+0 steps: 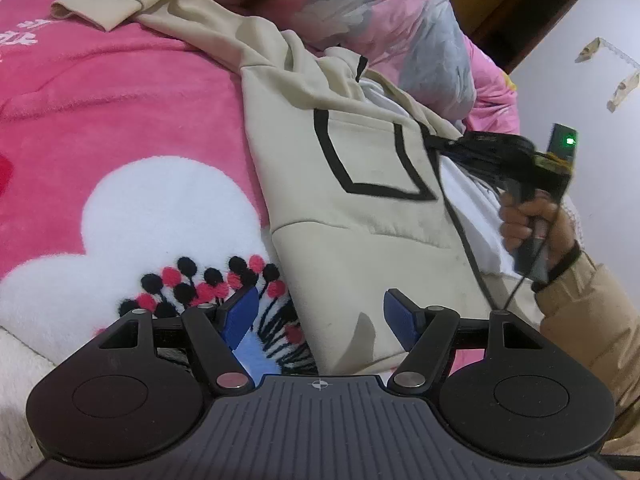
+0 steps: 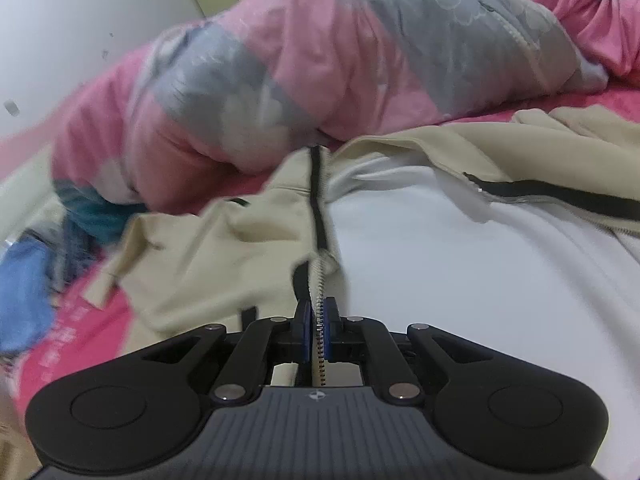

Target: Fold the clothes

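- Jacket (image 1: 348, 208), cream with black trim and a white lining, lies opened out on the pink blanket (image 1: 120, 92) of a bed, with a pink and grey quilt (image 2: 280, 80) bunched just beyond it.
- Right gripper (image 2: 319, 322) is clenched on the zipper edge (image 2: 319, 312) of the jacket's front panel; the metal teeth run between its blue pads.
- Left gripper (image 1: 320, 316) is released, jaws apart, hovering over the hem near the blanket's white patch, holding nothing.
- Doing this step well, as I judge it: keep the pinch on the zipper edge firm, carry the panel across in one low, smooth sweep so the lining stays flat, and let the left claw pin the hem.
- Pale writing shows on the blanket at the far left, but is too blurred to read; no brand is legible on the jacket.
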Motion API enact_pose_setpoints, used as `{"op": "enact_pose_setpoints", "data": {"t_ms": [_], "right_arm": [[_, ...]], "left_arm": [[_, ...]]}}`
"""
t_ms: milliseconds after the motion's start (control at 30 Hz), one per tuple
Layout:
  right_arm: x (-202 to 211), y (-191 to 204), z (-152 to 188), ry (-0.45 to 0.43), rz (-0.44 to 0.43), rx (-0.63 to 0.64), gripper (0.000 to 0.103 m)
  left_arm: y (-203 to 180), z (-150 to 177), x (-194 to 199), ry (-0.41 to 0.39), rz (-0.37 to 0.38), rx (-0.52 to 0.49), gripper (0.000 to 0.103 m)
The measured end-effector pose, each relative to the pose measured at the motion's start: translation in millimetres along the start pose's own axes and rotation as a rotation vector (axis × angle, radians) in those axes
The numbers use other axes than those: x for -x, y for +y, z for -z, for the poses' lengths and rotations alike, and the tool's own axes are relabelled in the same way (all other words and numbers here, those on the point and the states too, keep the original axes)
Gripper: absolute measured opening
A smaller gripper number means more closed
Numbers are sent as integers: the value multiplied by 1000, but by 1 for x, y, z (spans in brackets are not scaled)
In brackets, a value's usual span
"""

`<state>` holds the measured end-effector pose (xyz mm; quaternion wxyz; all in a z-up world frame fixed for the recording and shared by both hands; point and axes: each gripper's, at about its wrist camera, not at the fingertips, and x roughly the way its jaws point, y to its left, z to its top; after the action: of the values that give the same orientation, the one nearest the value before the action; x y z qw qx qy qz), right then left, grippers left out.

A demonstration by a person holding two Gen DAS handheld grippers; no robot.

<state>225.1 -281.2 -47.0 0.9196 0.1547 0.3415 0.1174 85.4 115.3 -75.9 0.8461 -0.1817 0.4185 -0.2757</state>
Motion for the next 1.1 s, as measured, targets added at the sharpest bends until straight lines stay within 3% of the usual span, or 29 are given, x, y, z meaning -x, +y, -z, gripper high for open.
{"op": "enact_pose_setpoints", "data": {"t_ms": [133, 233, 300, 433, 600, 733, 933, 1000, 1033, 1100], "right_arm": [[-25, -7, 12, 67, 62, 16, 6], [-4, -17, 13, 59, 50, -80, 10], [20, -22, 19, 47, 13, -130, 18], [71, -34, 37, 83, -127, -215, 23], [109, -33, 81, 211, -238, -244, 34], [119, -27, 110, 211, -209, -249, 34], [119, -23, 132, 165, -253, -271, 28], [119, -18, 135, 153, -231, -236, 15], [119, -15, 136, 147, -221, -218, 14], [124, -9, 138, 122, -207, -181, 7]], "left_arm": [[-1, 1, 0, 1, -8, -4, 69], [-2, 1, 1, 2, -17, -3, 69], [-3, 1, 1, 2, -25, -3, 69], [-6, 2, 1, 3, -46, -7, 68], [-13, 4, 3, 9, -94, -28, 64], [-21, 7, 4, 21, -136, -44, 60], [-23, 12, 6, 26, -171, -15, 49], [-22, 13, 6, 18, -180, 7, 40], [-21, 13, 6, 13, -183, 18, 38], [-18, 13, 6, 12, -165, 61, 22]]}}
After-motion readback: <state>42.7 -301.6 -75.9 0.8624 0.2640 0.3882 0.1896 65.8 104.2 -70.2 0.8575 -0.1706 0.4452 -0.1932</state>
